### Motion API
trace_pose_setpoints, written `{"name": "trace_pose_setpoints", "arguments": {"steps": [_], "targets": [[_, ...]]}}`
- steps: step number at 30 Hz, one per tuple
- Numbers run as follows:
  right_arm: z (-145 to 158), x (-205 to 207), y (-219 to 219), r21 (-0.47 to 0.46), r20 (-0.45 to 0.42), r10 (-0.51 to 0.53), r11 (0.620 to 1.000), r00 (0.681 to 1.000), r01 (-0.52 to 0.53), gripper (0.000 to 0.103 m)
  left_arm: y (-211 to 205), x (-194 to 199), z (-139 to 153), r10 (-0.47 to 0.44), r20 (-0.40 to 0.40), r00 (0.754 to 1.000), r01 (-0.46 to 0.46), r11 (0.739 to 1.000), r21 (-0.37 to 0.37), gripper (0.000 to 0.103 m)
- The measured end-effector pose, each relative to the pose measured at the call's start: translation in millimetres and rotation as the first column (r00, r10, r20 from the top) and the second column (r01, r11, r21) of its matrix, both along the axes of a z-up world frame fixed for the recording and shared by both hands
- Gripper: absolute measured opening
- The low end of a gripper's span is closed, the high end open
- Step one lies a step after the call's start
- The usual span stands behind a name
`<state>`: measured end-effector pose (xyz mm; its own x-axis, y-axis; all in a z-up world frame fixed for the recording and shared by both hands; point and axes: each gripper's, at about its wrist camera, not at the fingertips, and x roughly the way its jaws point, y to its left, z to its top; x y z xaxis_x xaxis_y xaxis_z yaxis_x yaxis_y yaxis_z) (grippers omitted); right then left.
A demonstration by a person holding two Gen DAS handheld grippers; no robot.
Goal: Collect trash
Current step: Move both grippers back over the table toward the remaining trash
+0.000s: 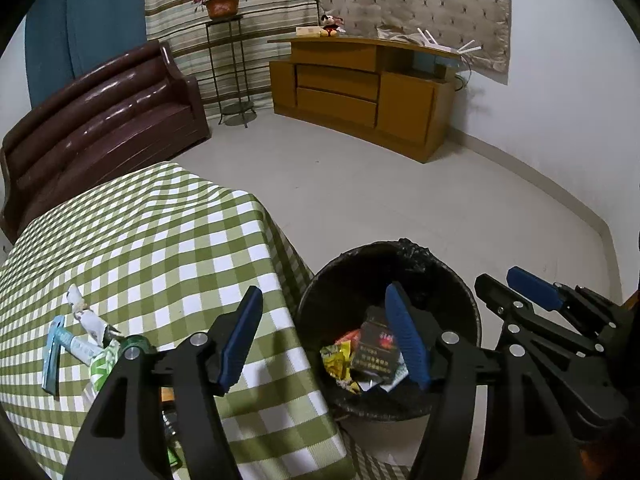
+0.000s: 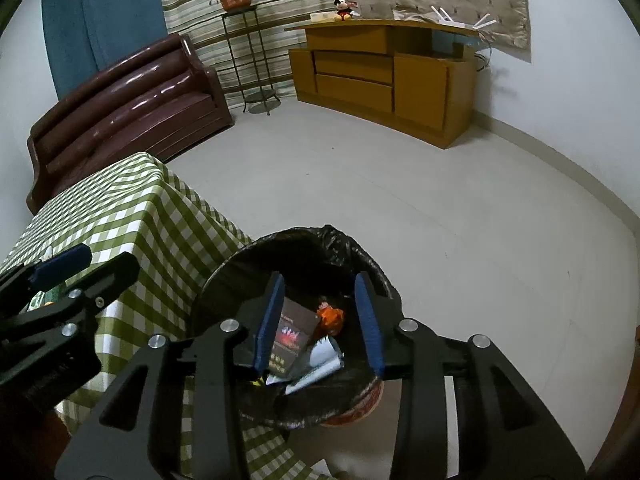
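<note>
A black-lined trash bin [image 1: 460,280] stands on the floor by the table's corner; it also shows in the right wrist view [image 2: 224,276]. Inside lie a dark cigarette box [image 1: 370,354] [image 2: 294,334], a yellow wrapper [image 1: 338,360], an orange wrapper [image 2: 331,318] and white paper [image 2: 320,364]. My left gripper [image 1: 326,340] is open and empty, spanning the table edge and the bin. My right gripper [image 2: 320,320] is open and empty above the bin; it shows at the right of the left wrist view [image 1: 520,288]. On the table lie a crumpled paper tube [image 1: 86,314], a blue wrapper [image 1: 54,354] and green wrappers [image 1: 108,364].
The table wears a green checked cloth [image 1: 160,240]. A brown sofa [image 1: 100,120] stands beyond it, a plant stand [image 1: 232,72] and a wooden cabinet [image 1: 360,92] against the far wall. Pale floor [image 1: 400,200] surrounds the bin.
</note>
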<state>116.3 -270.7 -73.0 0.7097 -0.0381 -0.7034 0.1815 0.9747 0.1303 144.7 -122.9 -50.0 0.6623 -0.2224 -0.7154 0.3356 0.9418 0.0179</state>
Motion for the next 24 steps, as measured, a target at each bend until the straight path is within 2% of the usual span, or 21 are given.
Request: {"name": "trace_pose_setpoints", "arguments": {"steps": [4,24], "targets": [[4.2,-7.2,7.9,-0.004,0.007,0.01,1.0,1.0,-0.01,0.042,10.0,-9.0,3.7,0.013,-0.004,1.0,-0.013,1.0,-0.009,0.063],[31.3,-37.4,74.7,-0.043,0.031,0.121,0.992,0.992,-0.119,0.043,98.0,-55.4,23.8,0.166,0.011,0.986,-0.165,0.985,-0.04,0.063]]}}
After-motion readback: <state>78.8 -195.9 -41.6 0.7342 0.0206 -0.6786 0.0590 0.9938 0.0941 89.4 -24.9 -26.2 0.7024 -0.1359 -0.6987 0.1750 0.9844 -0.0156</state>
